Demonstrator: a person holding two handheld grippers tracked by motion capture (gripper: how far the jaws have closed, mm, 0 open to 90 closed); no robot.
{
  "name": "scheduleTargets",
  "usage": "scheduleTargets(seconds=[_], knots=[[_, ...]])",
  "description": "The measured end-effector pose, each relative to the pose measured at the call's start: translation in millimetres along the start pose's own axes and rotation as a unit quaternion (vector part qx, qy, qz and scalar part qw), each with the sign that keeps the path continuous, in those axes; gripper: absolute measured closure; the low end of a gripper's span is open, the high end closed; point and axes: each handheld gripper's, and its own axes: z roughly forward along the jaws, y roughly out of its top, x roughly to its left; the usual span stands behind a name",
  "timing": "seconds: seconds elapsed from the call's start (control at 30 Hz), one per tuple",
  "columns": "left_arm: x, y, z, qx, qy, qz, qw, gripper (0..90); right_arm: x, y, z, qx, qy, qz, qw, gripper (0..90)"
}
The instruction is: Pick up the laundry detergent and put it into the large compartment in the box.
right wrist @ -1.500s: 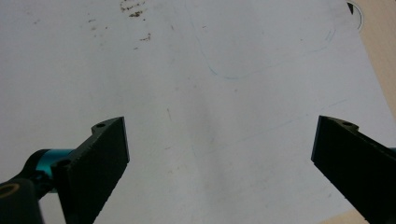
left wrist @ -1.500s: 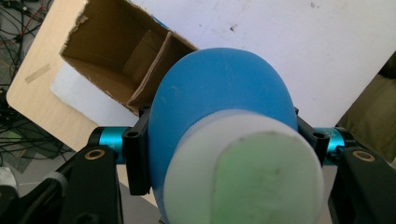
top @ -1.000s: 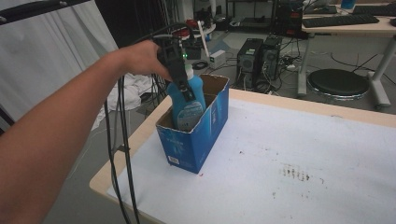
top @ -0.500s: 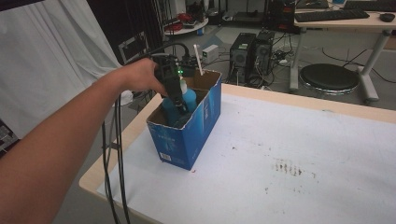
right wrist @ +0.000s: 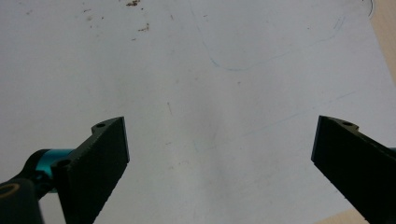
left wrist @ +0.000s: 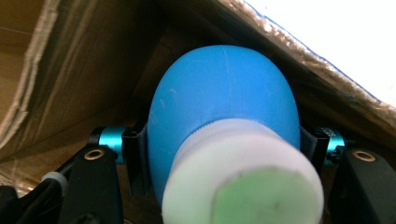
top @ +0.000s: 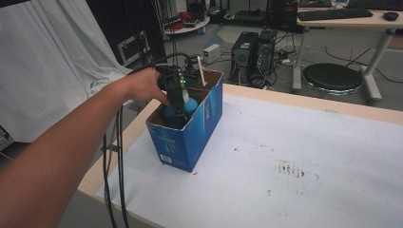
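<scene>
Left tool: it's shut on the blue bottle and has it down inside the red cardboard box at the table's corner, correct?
Not quite: the cardboard box is blue, not red, as the high view shows. The rest holds: the left tool is shut on the blue bottle, down inside that box at the corner of the table.

White sheet point(top: 304, 142) covers the table top, marked with dark specks and a smudged patch point(top: 290, 169) toward the middle. Bare wooden edge of the table point(top: 313, 100) runs along the far side. White cloth point(top: 45, 61) hangs at the left, beyond the table. On the floor behind: two dark computer towers point(top: 254, 52) side by side, cables strewn around them, and a small white box point(top: 212, 51) close by. Round black stool point(top: 332, 77) stands to the right of the towers. Far desk point(top: 349, 20) carries a keyboard point(top: 335, 14) and a mouse point(top: 390, 15).
</scene>
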Motion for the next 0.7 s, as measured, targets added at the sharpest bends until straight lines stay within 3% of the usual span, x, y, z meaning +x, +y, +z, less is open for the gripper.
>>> scheduleTargets(seconds=[0.23,0.53,0.7], knots=[[-1.4,-1.1,-2.9,-0.003,-0.002,-0.005,1.0,34.9,-0.1,1.9,0.6,-0.004,0.0,-0.002,1.0,3.2],[-1.0,-8.0,-29.5,-0.032,0.013,-0.017,0.9992,25.6,1.2,2.2,-1.2,-0.006,-0.001,-0.004,1.0,3.2],[-7.3,-5.7,-47.8,-0.045,0.024,-0.006,0.9987,25.4,2.2,2.2,-3.1,-0.007,-0.003,-0.002,1.0,3.2]])
